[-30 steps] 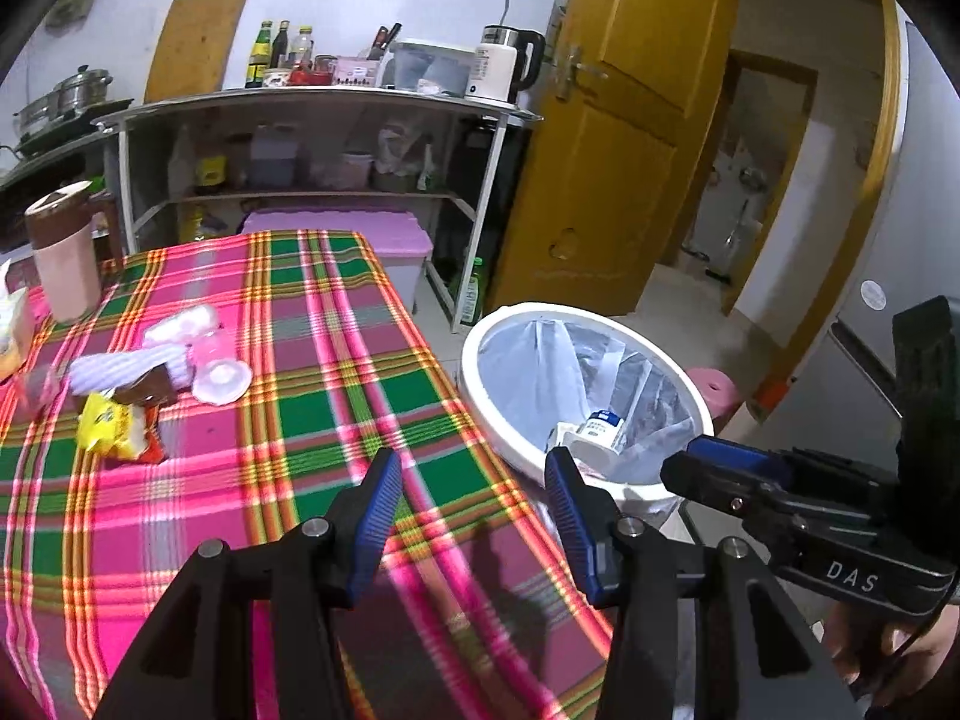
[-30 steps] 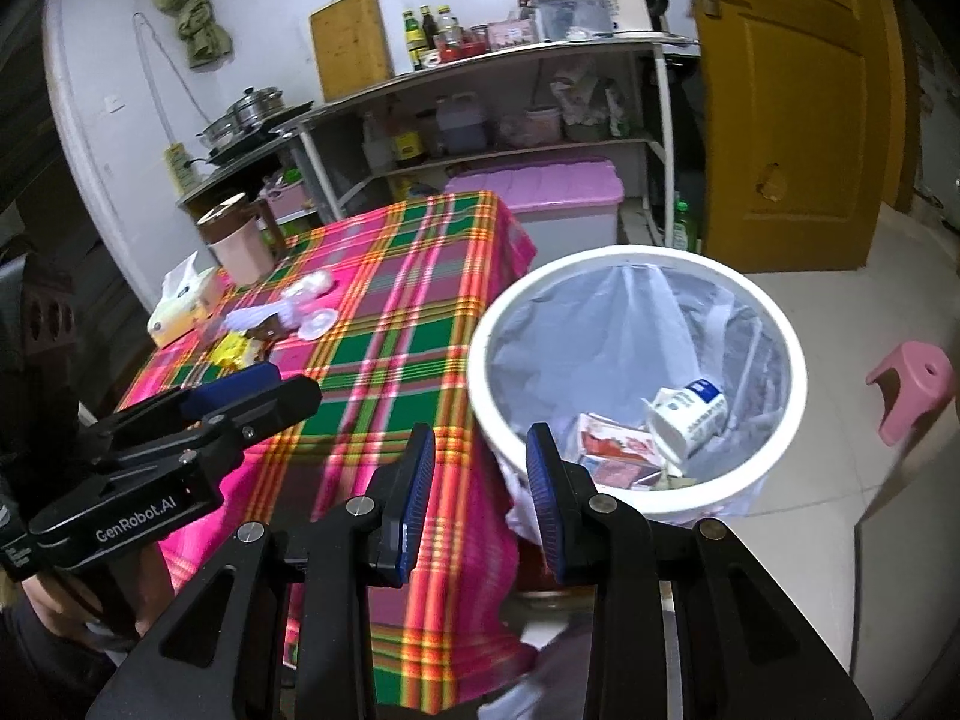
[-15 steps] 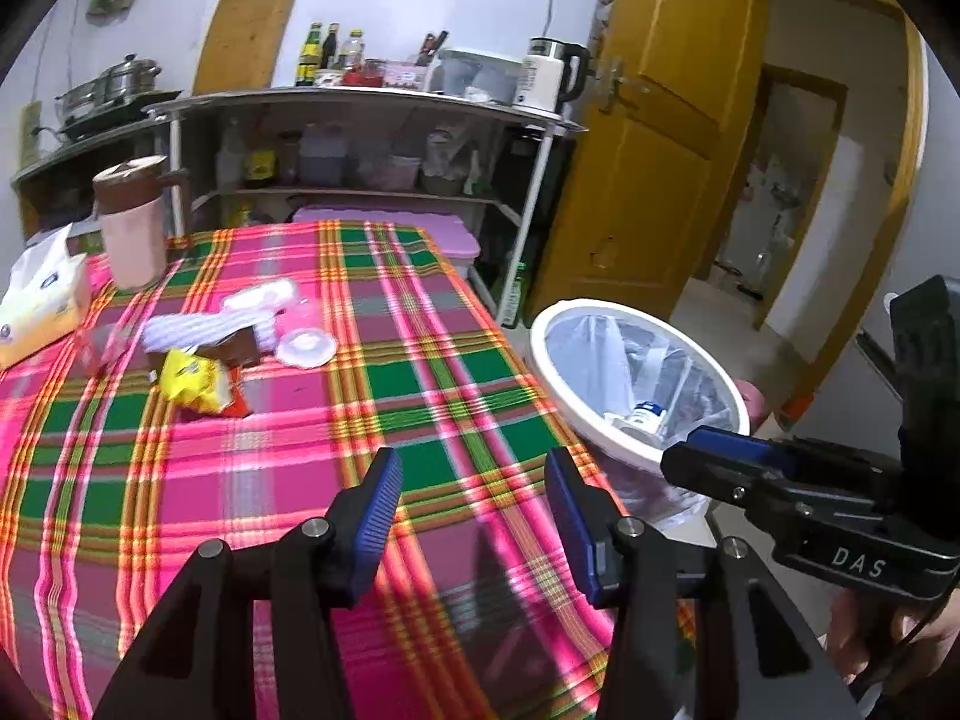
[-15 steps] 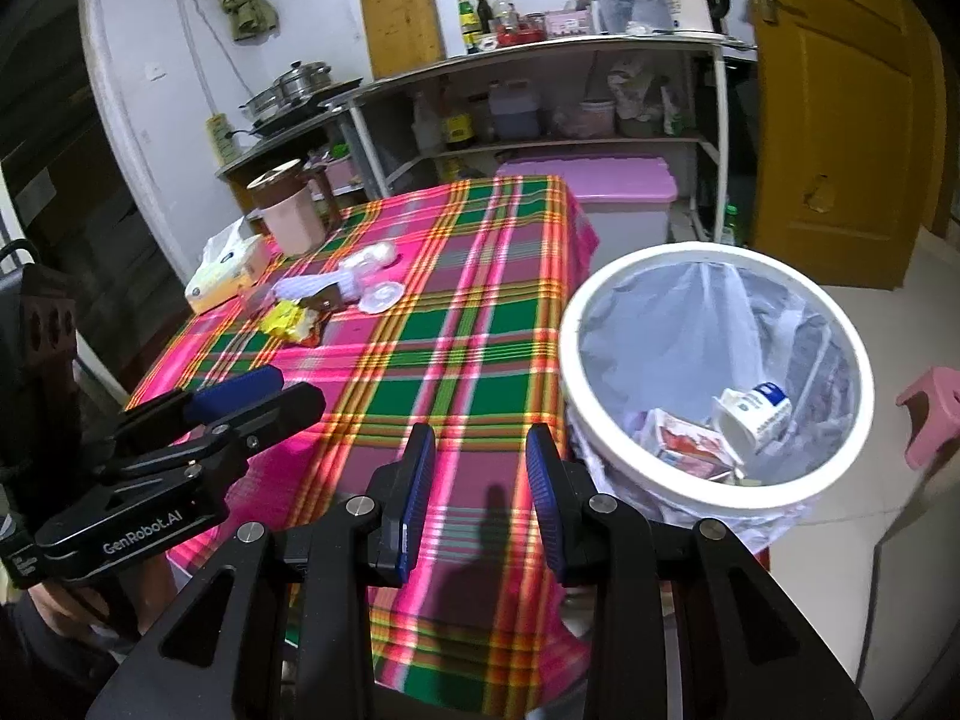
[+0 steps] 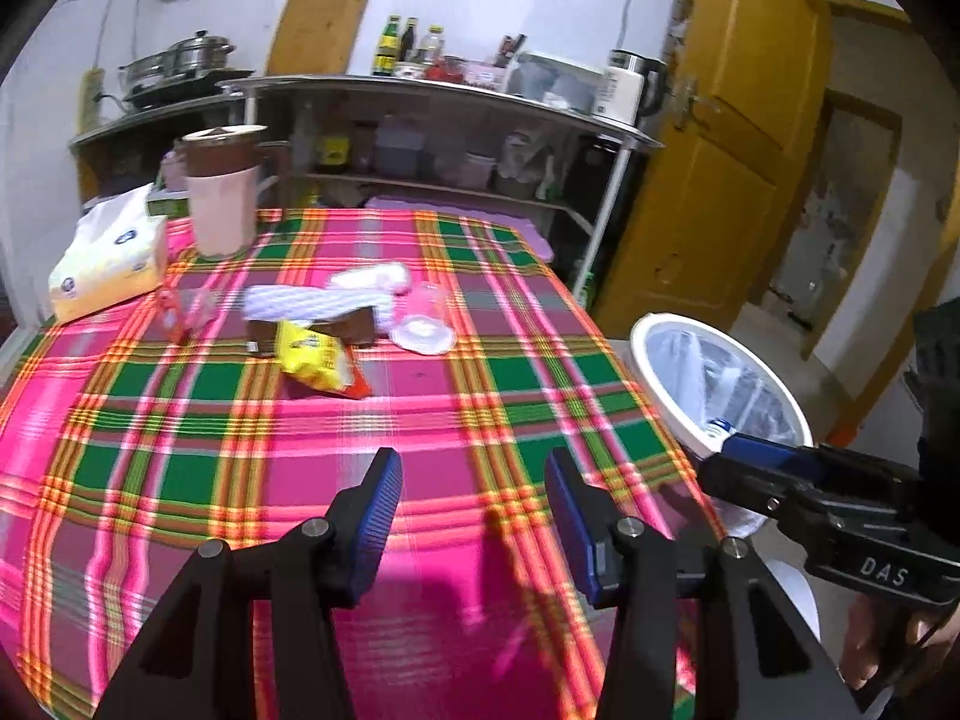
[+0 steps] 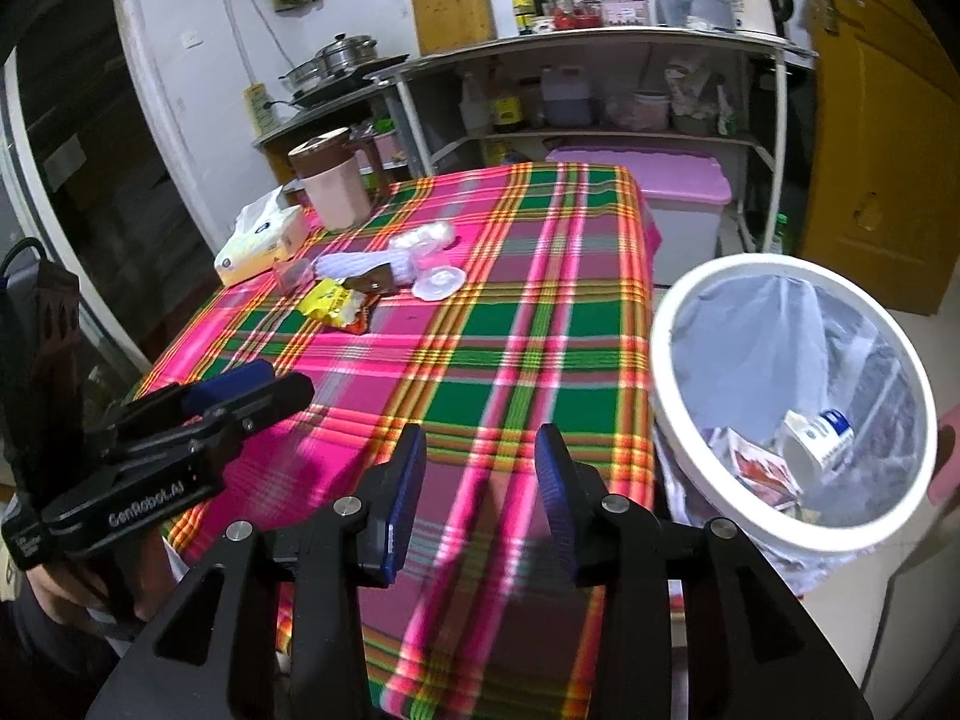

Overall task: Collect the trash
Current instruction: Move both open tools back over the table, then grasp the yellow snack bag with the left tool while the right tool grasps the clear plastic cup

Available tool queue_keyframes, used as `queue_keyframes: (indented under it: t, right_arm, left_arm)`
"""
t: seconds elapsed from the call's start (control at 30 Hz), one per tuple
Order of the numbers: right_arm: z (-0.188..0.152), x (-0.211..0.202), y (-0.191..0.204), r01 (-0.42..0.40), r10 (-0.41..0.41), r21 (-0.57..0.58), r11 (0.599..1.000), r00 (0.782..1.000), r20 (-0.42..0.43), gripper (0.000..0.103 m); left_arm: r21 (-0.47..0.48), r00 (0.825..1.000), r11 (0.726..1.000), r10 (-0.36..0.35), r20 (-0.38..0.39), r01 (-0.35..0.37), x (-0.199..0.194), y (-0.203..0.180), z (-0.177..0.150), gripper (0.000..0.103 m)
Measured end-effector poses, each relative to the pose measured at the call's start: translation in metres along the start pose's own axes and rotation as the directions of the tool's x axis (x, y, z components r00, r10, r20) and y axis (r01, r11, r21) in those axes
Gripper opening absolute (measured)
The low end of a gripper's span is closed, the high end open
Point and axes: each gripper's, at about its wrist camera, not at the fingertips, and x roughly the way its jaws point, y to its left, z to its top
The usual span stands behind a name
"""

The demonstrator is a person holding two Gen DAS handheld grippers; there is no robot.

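Hovering over the near edge of the plaid-covered table (image 5: pixel 180 420), the left hand-held gripper (image 5: pixel 474 516) has its jaws apart and empty, and the right hand-held gripper (image 6: pixel 480 492) beside it is opening with nothing between its pads. Farther along the cloth lies the trash: a yellow snack wrapper (image 5: pixel 318 360), a brown packet (image 5: pixel 354 324), white wrappers (image 5: pixel 324 300) and a round lid (image 5: pixel 423 336). A white bin (image 6: pixel 678 336) stands just beside the table's right edge, a carton (image 6: pixel 816 444) inside; a tissue pack (image 5: pixel 108 258) and jug (image 5: pixel 222 198) sit at the far end.
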Motion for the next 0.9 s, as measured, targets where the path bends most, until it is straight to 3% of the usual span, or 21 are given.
queue_keyframes:
  t: [0.33, 0.9]
  right_arm:
    - [0.02, 0.03, 0.014, -0.032, 0.031, -0.042, 0.999, 0.999, -0.025, 0.039]
    - [0.056, 0.077, 0.025, -0.053, 0.049, -0.087, 0.995, 0.998, -0.05, 0.044]
  left_arm:
    - [-0.081, 0.997, 0.993, 0.08, -0.012, -0.081, 0.019, 0.045, 0.02, 0.05]
    - [-0.186, 0.991, 0.976, 0.093, -0.093, -0.109, 0.081, 0.087, 0.044, 0.05]
